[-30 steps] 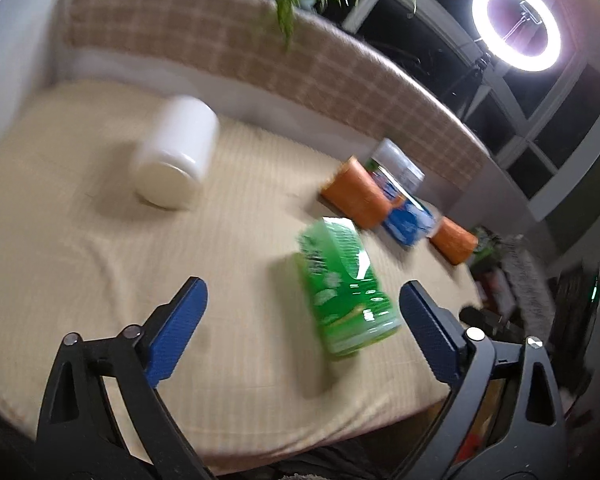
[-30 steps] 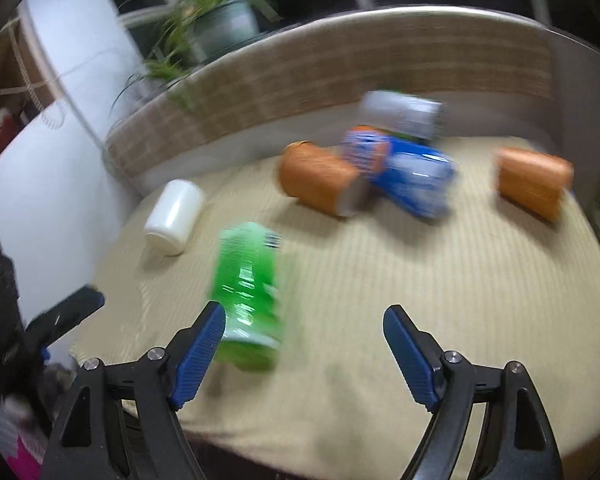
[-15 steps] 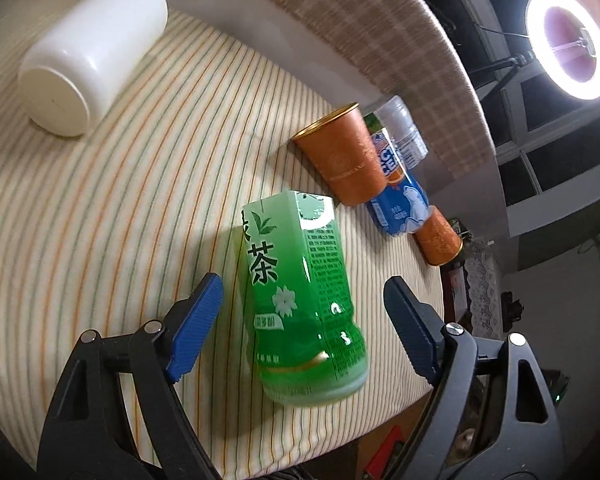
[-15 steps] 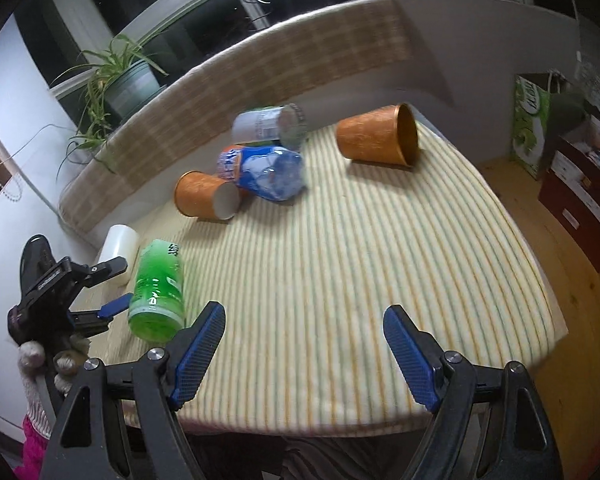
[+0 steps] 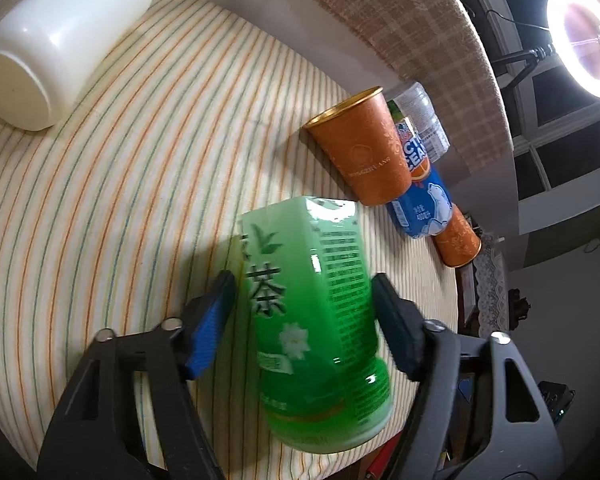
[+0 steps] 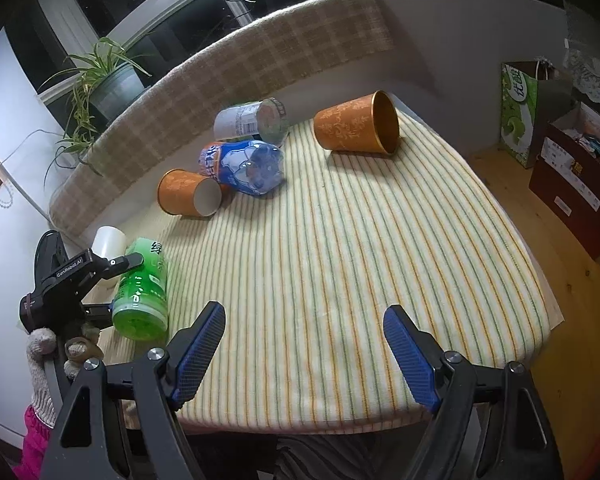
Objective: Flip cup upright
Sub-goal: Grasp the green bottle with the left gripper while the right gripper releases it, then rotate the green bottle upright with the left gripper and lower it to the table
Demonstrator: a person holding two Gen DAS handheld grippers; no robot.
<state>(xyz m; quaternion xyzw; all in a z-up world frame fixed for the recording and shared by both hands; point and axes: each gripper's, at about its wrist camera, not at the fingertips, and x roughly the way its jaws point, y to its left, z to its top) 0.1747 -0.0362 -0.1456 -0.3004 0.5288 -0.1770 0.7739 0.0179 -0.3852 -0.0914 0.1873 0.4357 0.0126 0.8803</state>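
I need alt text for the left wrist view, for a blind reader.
The left hand-held gripper closes around a green tea bottle lying on a striped tablecloth. Behind it lie a white jar, two orange cups and a blue bottle.

A: Where does the light come from?
B: A ring light (image 5: pixel 588 28) glares at the upper right of the left wrist view, blown out white. The windows behind it are black.
A: Any blur?
B: The green bottle (image 5: pixel 312 312) is smeared close to the lens and casts a dark shadow leftward on the striped cloth (image 5: pixel 112 184). Both views bend strongly at the edges, with dark corners.
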